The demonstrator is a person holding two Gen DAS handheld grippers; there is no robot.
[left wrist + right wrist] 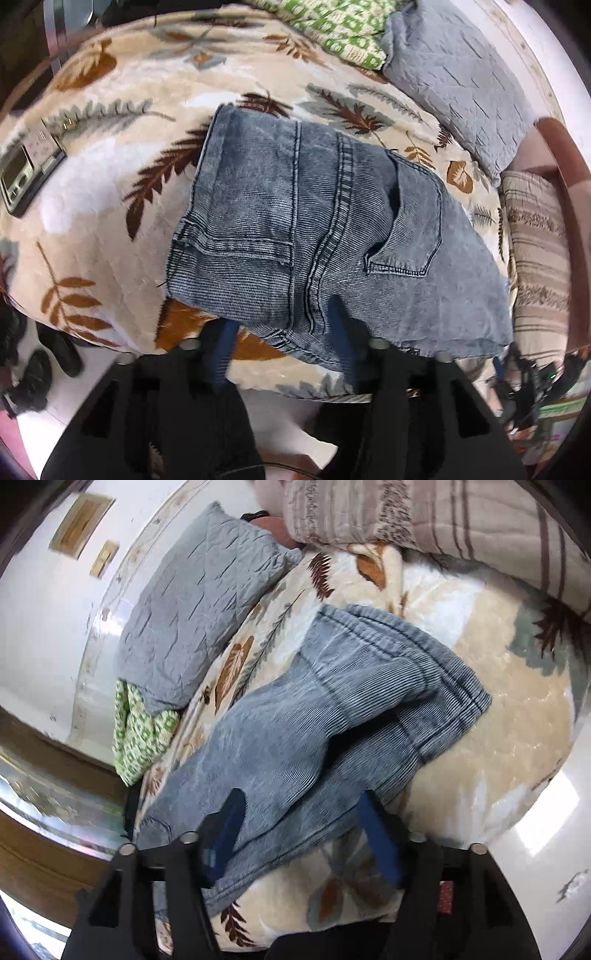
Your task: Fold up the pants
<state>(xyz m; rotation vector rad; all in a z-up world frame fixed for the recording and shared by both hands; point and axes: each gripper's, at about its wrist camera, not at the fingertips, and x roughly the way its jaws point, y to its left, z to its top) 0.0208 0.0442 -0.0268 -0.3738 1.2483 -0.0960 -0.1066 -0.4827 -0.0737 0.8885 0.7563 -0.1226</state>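
Faded blue jeans (pixel 314 236) lie folded on a leaf-print blanket (pixel 110 206); a back pocket and the seat seam face up. My left gripper (pixel 284 325) is open at the near edge of the jeans, fingers straddling the seam fold. In the right wrist view the jeans (pixel 295 738) lie folded over, hems at the far right. My right gripper (pixel 299 812) is open, its blue fingers on either side of the near denim edge.
A grey quilted pillow (pixel 461 81), a green-patterned cloth (pixel 340 33) and a striped pillow (pixel 539 258) lie at the bed's far side. A small black-and-grey device (pixel 26 173) sits on the blanket at left. White floor lies below the bed edge.
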